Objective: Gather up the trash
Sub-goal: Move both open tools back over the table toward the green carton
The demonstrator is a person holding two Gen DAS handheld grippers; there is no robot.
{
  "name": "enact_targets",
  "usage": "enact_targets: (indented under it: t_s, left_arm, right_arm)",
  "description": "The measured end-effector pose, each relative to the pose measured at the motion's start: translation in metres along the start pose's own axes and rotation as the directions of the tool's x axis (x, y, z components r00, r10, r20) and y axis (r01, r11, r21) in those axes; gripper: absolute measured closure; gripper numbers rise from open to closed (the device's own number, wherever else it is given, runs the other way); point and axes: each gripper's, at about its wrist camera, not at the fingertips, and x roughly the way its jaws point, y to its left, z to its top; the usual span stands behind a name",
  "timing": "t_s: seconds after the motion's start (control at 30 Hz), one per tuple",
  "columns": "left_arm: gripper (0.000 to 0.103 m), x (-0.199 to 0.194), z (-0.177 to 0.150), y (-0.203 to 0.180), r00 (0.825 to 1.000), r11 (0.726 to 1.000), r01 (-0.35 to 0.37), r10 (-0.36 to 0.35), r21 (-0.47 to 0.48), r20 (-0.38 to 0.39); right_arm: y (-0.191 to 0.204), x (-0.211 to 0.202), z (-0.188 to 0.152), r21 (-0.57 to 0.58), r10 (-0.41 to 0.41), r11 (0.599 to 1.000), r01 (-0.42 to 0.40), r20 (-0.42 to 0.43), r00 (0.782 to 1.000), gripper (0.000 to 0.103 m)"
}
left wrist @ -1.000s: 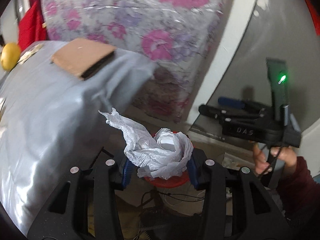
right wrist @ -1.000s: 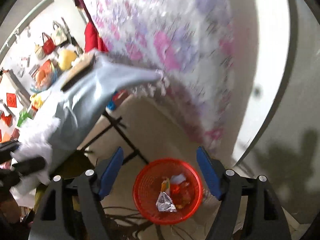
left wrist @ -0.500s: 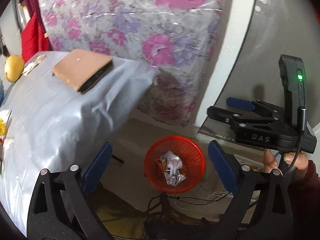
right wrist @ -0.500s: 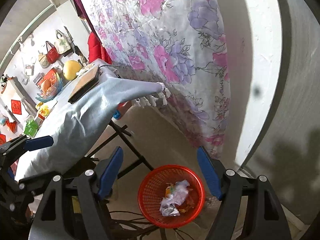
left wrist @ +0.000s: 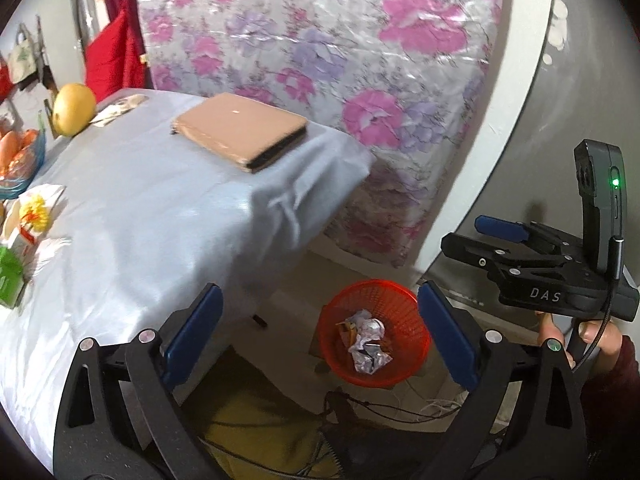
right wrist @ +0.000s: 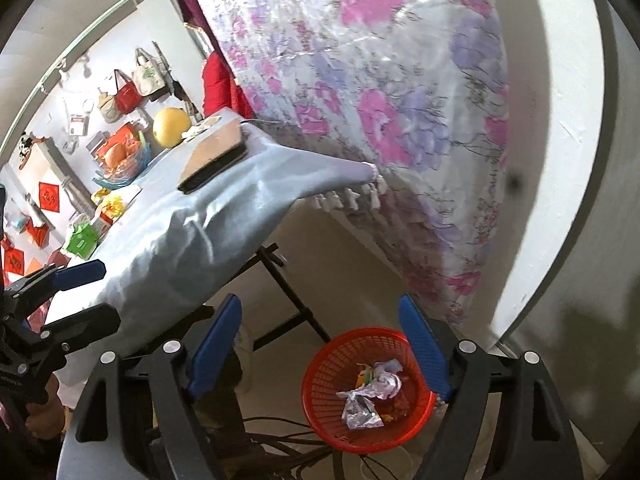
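Now crumpled white wrapper (left wrist: 366,346) lying in red mesh basket (left wrist: 340,304) on floor, below and between spread fingers of left gripper (left wrist: 320,336), nothing held. Right gripper (right wrist: 320,360) likewise gaping, having just widened, empty, same basket beneath it. Grey-clothed table (left wrist: 160,216) off to left.
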Motion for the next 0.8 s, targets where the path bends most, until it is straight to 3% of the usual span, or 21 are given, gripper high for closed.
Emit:
enact_targets:
  t_s: [0.37, 0.8]
  left_arm:
    - [0.007, -0.031, -0.023, 0.042, 0.997, 0.993, -0.041, 0.048, -0.111, 0.060]
    - [0.007, -0.062, -0.052, 0.102, 0.988, 0.962, -0.078, 0.110, -0.260, 0.111]
  right_arm:
    - [0.056, -0.003, 0.006, -0.104, 0.039, 0.994, -0.040, -0.006, 0.999, 0.020]
    - [0.135, 0.003, 0.009, -0.212, 0.096, 0.972, -0.100, -0.029, 0.995, 0.019]
